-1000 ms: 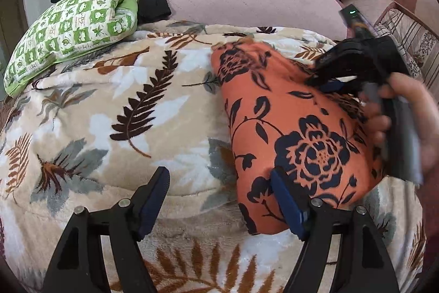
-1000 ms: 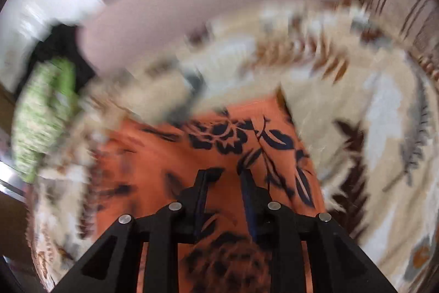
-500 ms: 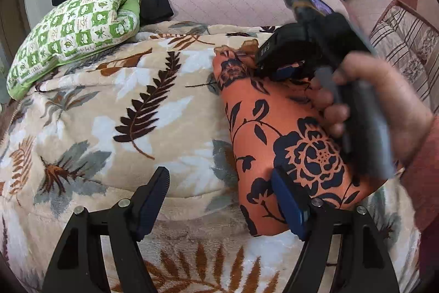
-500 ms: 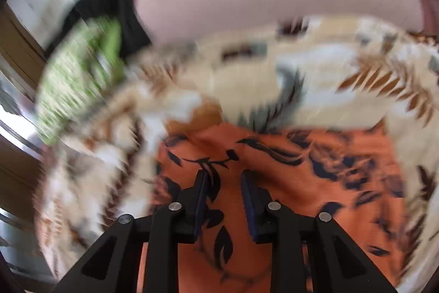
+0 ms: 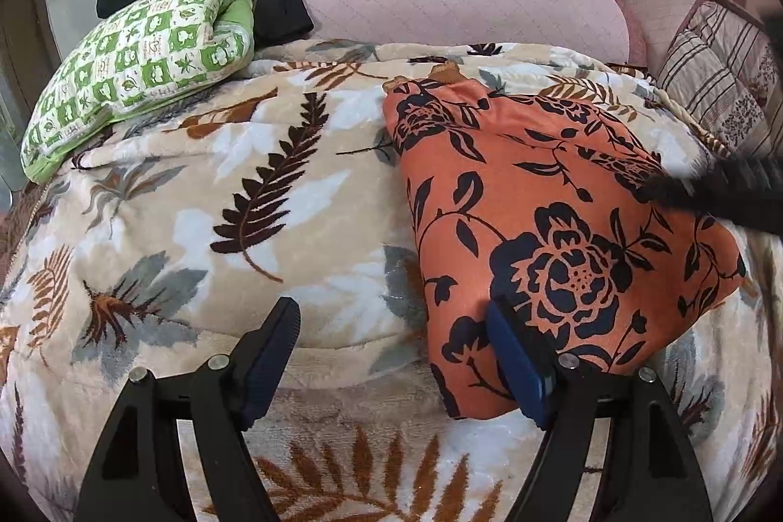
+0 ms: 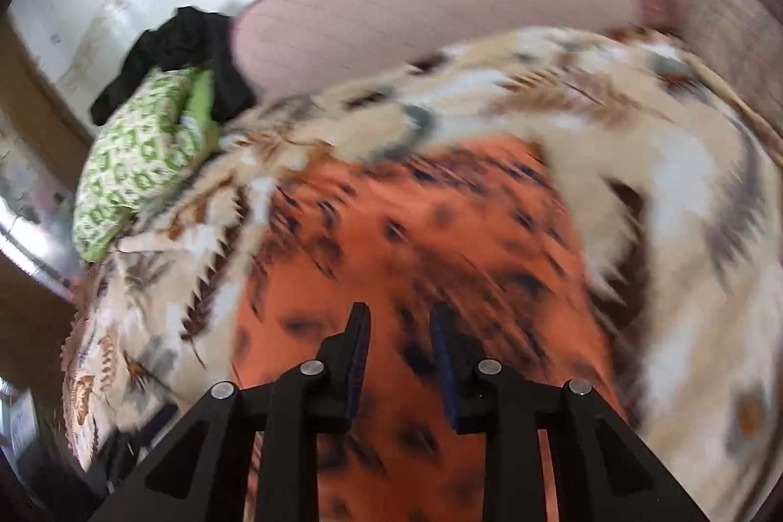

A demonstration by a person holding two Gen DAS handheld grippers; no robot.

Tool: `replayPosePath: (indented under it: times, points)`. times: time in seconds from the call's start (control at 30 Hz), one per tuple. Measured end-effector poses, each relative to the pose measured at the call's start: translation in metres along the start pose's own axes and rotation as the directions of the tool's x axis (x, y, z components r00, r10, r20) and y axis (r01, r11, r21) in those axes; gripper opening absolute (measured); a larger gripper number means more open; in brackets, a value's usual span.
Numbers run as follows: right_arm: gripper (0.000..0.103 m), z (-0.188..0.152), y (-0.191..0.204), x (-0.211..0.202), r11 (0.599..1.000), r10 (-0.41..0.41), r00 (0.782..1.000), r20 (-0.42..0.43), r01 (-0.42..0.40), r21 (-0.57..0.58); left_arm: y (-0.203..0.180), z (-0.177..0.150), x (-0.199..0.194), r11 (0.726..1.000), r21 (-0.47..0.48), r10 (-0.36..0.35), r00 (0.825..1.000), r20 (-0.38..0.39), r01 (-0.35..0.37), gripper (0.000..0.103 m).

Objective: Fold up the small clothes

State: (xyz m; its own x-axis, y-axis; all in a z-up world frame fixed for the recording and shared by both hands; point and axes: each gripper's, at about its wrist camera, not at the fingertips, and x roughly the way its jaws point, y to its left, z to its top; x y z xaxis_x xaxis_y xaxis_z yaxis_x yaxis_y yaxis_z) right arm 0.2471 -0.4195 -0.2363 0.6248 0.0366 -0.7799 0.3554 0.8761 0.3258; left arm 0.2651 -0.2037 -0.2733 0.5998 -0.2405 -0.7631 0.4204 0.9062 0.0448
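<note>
Garment: the orange floral cloth [image 5: 548, 228] lay folded on the leaf-print blanket [image 5: 205, 199], at 3 o'clock in the left wrist view.
Left gripper [image 5: 391, 355]: tilted downward, jaws wide, nothing clamped; its right pad [image 5: 514, 360] rested over the cloth's near edge.
Right gripper [image 6: 399, 351]: tilted downward above the cloth, jaws narrowly parted, empty; view blurred.

The left claw [image 5: 391, 355] gapes wide and empty; the right claw [image 6: 399, 348] stands narrowly parted, gripping nothing.

Home bedroom, leaf-print blanket [image 5: 205, 199], pink headboard (quilted) [image 5: 455, 3], pillows [image 5: 137, 57]
</note>
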Motion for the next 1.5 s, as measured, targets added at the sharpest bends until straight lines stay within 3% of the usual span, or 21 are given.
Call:
replayPosePath:
  times: [0.13, 0.3, 0.43, 0.6, 0.8, 0.93, 1.0, 1.03, 1.07, 1.1, 1.3, 1.5]
  points:
    - [0.029, -0.034, -0.021, -0.001, 0.994, -0.063, 0.996, -0.066, 0.068, 0.081, -0.003, 0.0, 0.002, 1.0, 0.002, 0.006, 1.0, -0.005, -0.006, 0.08]
    - [0.029, -0.058, -0.002, -0.001, 0.98, -0.183, 0.983, 0.002, 0.183, -0.077, -0.004, -0.001, 0.0, 0.999, 0.012, 0.033, 0.999, 0.008, -0.033, 0.081]
    - [0.029, -0.055, -0.006, -0.022, 0.994, -0.11, 0.991, 0.075, 0.11, 0.001, -0.001, 0.001, -0.004, 1.0, -0.003, 0.018, 1.0, 0.01, -0.018, 0.081]
    - [0.029, -0.048, 0.002, -0.036, 0.985, -0.158, 0.971, 0.178, 0.167, -0.036, -0.001, 0.006, -0.018, 1.0, -0.025, 0.012, 0.998, 0.057, -0.011, 0.081]
    - [0.029, -0.043, -0.011, -0.039, 0.989, -0.144, 0.973, 0.182, 0.141, 0.031, 0.0, 0.01, -0.041, 0.998, -0.019, 0.054, 0.986, 0.159, -0.052, 0.081]
    - [0.029, -0.046, -0.011, -0.032, 0.986, -0.166, 0.972, 0.167, 0.164, 0.028, 0.008, 0.011, -0.042, 0.997, -0.035, 0.075, 0.983, 0.165, -0.07, 0.081]
    - [0.033, -0.046, -0.01, -0.03, 0.985, -0.17, 0.971, 0.168, 0.167, 0.034, 0.01, 0.012, -0.039, 0.996, -0.042, 0.09, 0.984, 0.154, -0.084, 0.081]
    - [0.046, -0.046, -0.01, -0.029, 0.985, -0.174, 0.97, 0.17, 0.17, 0.038, 0.01, 0.012, -0.037, 0.995, -0.041, 0.1, 0.984, 0.148, -0.095, 0.081]
    - [0.068, -0.046, -0.01, -0.03, 0.985, -0.173, 0.969, 0.176, 0.168, 0.042, 0.01, 0.013, -0.036, 0.994, -0.041, 0.109, 0.983, 0.144, -0.104, 0.081]
    - [0.071, -0.046, -0.01, -0.032, 0.985, -0.169, 0.966, 0.194, 0.162, 0.05, 0.01, 0.013, -0.035, 0.993, -0.039, 0.119, 0.983, 0.143, -0.114, 0.081]
    - [0.071, -0.045, -0.006, -0.044, 0.987, -0.159, 0.953, 0.257, 0.151, 0.05, 0.008, 0.015, -0.031, 0.982, -0.023, 0.187, 0.972, 0.142, -0.186, 0.081]
    - [0.071, -0.044, -0.003, -0.043, 0.986, -0.166, 0.951, 0.259, 0.162, 0.038, 0.008, 0.017, -0.031, 0.99, -0.041, 0.139, 0.981, 0.133, -0.135, 0.081]
